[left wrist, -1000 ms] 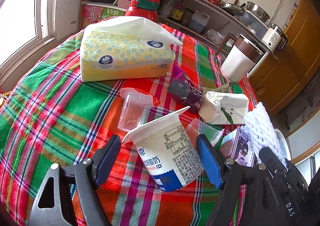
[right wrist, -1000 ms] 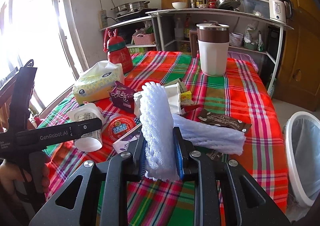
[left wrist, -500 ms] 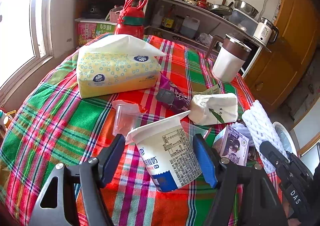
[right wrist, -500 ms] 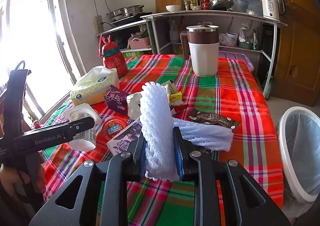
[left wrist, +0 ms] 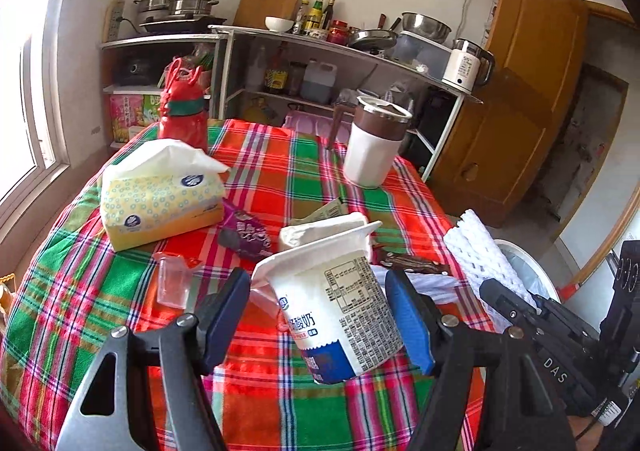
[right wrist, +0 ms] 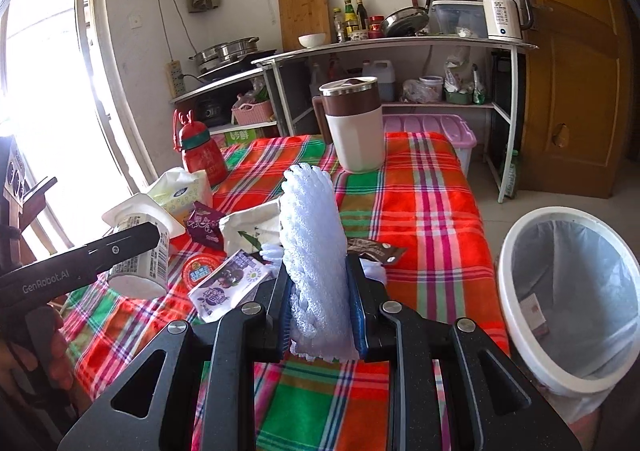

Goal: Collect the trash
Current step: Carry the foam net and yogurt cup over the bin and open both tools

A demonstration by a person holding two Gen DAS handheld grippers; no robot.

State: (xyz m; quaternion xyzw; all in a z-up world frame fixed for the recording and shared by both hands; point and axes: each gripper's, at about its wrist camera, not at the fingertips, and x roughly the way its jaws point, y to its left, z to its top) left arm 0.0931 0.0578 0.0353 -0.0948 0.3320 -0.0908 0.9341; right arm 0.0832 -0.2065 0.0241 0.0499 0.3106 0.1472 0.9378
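Observation:
A white yogurt cup [left wrist: 340, 311] with its lid peeled back hangs tilted above the plaid table [left wrist: 280, 179], and my left gripper [left wrist: 320, 315] is shut on it. In the right wrist view the same cup [right wrist: 136, 251] shows clear of the cloth. My right gripper [right wrist: 320, 299] is shut on a roll of white foam net [right wrist: 312, 231]. A white trash bin [right wrist: 560, 212] with a liner stands on the floor to its right. A purple wrapper [left wrist: 246, 235], a clear plastic cup [left wrist: 174, 283], a white paper bag [left wrist: 320, 229] and a brown wrapper [left wrist: 412, 263] lie on the table.
A yellow tissue pack [left wrist: 160, 203], a red bottle [left wrist: 184, 111] and a brown-and-white lidded mug [left wrist: 376, 143] stand on the far half of the table. A purple carton [right wrist: 228, 283] and a red lid [right wrist: 202, 269] lie near its front. Kitchen shelves [right wrist: 400, 47] line the back wall.
My left gripper has risen with the yogurt cup, which now hangs off the cloth. My right gripper has carried the foam net up and rightwards, and more of the bin shows.

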